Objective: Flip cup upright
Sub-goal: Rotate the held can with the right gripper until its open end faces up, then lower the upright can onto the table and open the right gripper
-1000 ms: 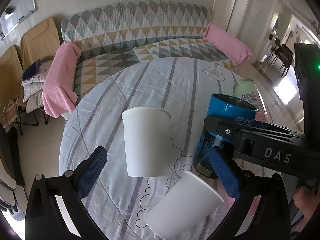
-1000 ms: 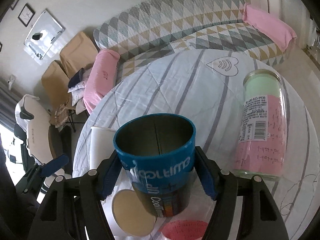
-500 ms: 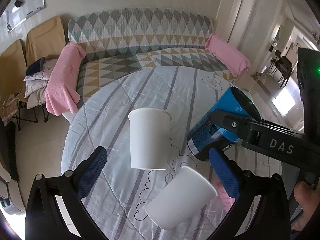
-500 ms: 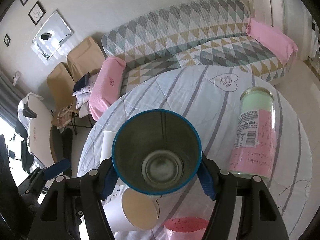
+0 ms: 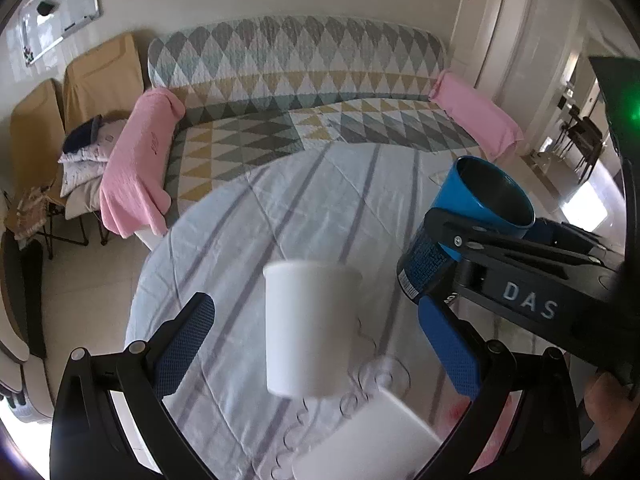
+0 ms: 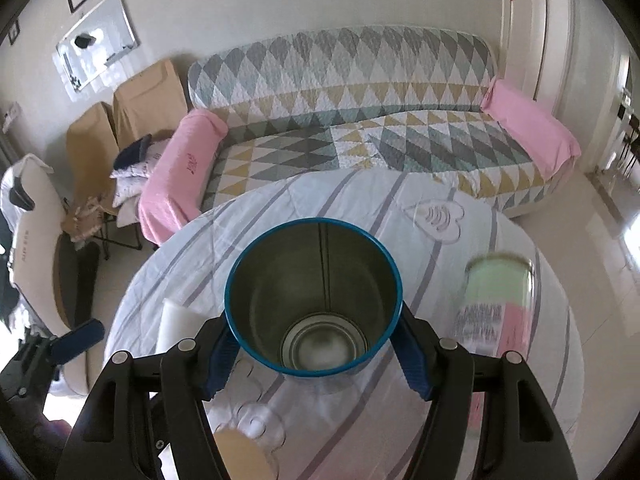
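Observation:
My right gripper [image 6: 314,354] is shut on a blue metal cup [image 6: 314,300] and holds it above the round table, mouth tilted up toward the camera. The same blue cup [image 5: 460,232] shows in the left wrist view, raised at the right and tilted. My left gripper [image 5: 320,344] is open and empty. A white paper cup [image 5: 308,320] stands upside down on the table between its fingers. A second white paper cup [image 5: 368,440] lies on its side near the front edge.
A striped cloth covers the round table [image 5: 280,216]. A tall glass jar with a pink label [image 6: 496,308] stands at the right of the table. A patterned sofa [image 6: 360,120] with pink cushions lies behind, and folding chairs [image 5: 60,120] stand at the left.
The right gripper has lifted the blue cup off the table and tipped its mouth toward the camera. Both cameras have risen. The left gripper has stayed open around the upside-down white cup.

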A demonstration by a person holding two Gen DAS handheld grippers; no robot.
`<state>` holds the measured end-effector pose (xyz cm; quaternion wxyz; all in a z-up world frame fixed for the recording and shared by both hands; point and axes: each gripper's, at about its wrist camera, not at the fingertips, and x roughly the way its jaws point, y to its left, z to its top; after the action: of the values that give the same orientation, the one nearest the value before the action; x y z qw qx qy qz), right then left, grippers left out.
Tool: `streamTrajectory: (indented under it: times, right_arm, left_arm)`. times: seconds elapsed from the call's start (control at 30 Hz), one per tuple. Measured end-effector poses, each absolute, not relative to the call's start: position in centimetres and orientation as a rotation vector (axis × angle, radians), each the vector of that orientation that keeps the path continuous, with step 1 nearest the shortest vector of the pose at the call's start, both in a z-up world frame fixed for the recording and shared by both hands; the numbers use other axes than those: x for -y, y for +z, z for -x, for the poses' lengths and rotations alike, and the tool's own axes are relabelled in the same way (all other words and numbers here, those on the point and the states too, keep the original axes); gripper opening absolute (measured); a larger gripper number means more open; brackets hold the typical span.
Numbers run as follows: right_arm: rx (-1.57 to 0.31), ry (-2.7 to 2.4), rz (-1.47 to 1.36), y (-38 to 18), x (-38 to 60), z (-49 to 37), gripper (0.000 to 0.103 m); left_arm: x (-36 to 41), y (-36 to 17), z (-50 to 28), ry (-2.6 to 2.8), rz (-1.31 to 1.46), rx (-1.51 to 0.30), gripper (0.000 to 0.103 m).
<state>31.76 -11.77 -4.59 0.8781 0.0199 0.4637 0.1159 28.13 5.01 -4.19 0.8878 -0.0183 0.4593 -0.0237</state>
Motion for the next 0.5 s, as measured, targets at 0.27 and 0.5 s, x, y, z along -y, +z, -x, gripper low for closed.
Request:
streamTrajectory:
  times: [0.27,0.5]
  right_arm:
    - [-0.984,0.222,0.003,-5.3,11.2,-34.8,0.069]
    - [-1.000,0.238,-0.006,-6.3,11.0,-34.7,0.069]
  left_arm:
    - [-4.6,-5.2,-30.7,-0.028,0.038,-0.968,0.103]
    - [-4.1,-6.5,-31.5,-0.006,0.013,-0.994,0.103]
